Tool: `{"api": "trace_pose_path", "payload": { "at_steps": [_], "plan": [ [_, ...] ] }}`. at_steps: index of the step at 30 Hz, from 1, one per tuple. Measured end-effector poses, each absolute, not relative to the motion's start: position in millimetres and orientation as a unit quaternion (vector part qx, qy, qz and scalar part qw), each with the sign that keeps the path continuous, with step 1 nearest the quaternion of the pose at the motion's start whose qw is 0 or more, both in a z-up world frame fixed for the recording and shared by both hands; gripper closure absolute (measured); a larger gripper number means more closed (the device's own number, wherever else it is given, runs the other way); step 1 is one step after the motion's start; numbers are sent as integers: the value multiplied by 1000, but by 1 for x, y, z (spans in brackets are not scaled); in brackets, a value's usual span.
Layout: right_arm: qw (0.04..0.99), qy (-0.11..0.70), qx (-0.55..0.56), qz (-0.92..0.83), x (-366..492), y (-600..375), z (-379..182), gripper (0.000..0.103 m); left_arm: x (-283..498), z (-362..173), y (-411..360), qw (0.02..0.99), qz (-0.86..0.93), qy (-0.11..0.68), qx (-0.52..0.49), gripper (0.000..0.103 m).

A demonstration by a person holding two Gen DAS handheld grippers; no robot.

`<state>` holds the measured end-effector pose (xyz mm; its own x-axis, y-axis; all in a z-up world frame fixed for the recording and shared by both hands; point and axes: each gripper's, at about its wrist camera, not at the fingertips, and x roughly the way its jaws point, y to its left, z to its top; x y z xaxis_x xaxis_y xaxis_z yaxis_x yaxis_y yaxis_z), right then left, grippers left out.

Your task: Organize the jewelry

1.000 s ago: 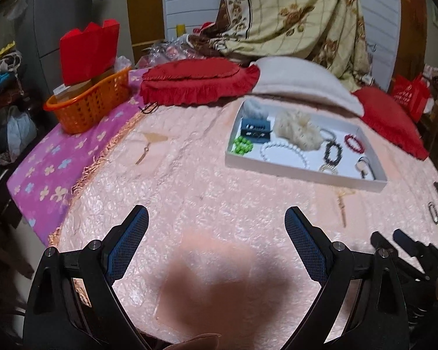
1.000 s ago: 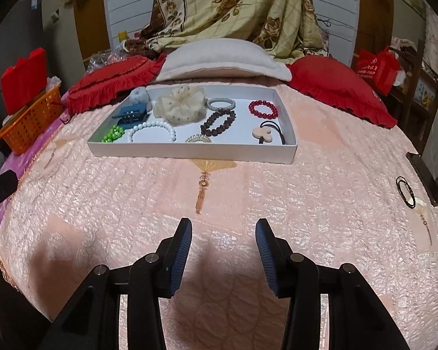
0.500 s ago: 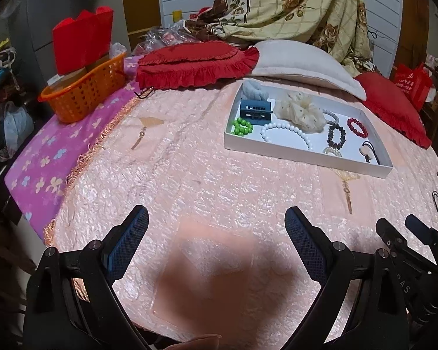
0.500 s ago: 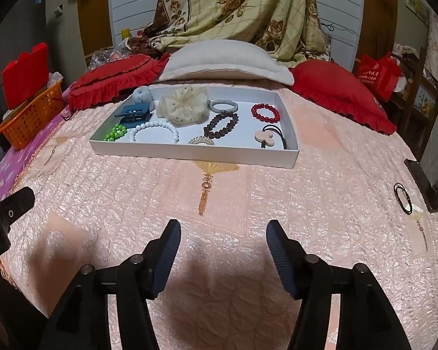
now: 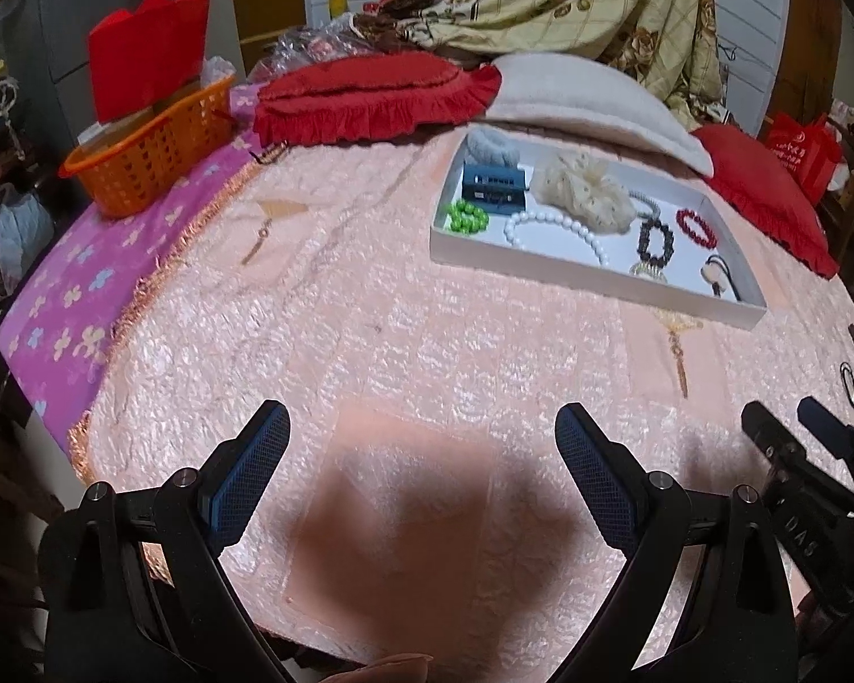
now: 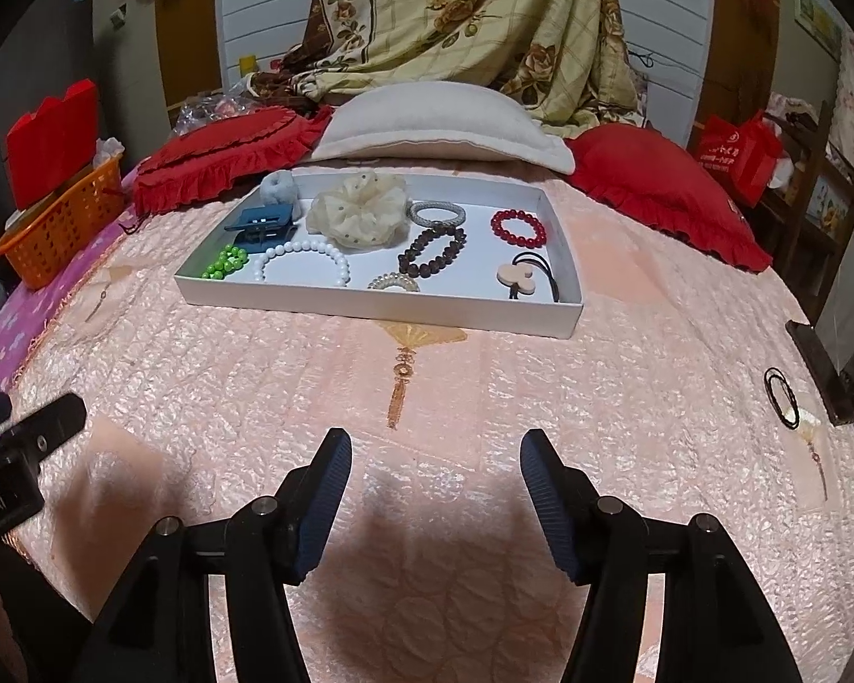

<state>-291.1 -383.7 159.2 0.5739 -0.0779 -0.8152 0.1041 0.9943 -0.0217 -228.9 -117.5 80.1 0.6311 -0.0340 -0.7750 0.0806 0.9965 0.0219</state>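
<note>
Ahead of you on the pink bedspread (image 6: pixel 626 398), the white tray (image 6: pixel 370 307) holds a white bead bracelet (image 6: pixel 302 259), green beads (image 6: pixel 225 263), a red bracelet (image 6: pixel 518 226) and a cream scrunchie (image 6: pixel 356 216). Your left gripper (image 5: pixel 421 449) and right gripper (image 6: pixel 432 472) both hover with fingers spread, empty.

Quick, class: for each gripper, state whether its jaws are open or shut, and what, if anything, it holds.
Left gripper: jaws open, holding nothing.
Right gripper: jaws open, holding nothing.
</note>
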Motion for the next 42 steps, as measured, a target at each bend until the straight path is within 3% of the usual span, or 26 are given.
{"api": "trace_pose_path", "payload": {
  "at_steps": [20,42],
  "plan": [
    [873,482,25,-61,-285,-393,138,43,-221,55,-130,886,-39,460,46,9],
    [886,459,19,-61,-303,-385,161,43,-243,77,-123,898,-46,436,32,9]
  ]
}}
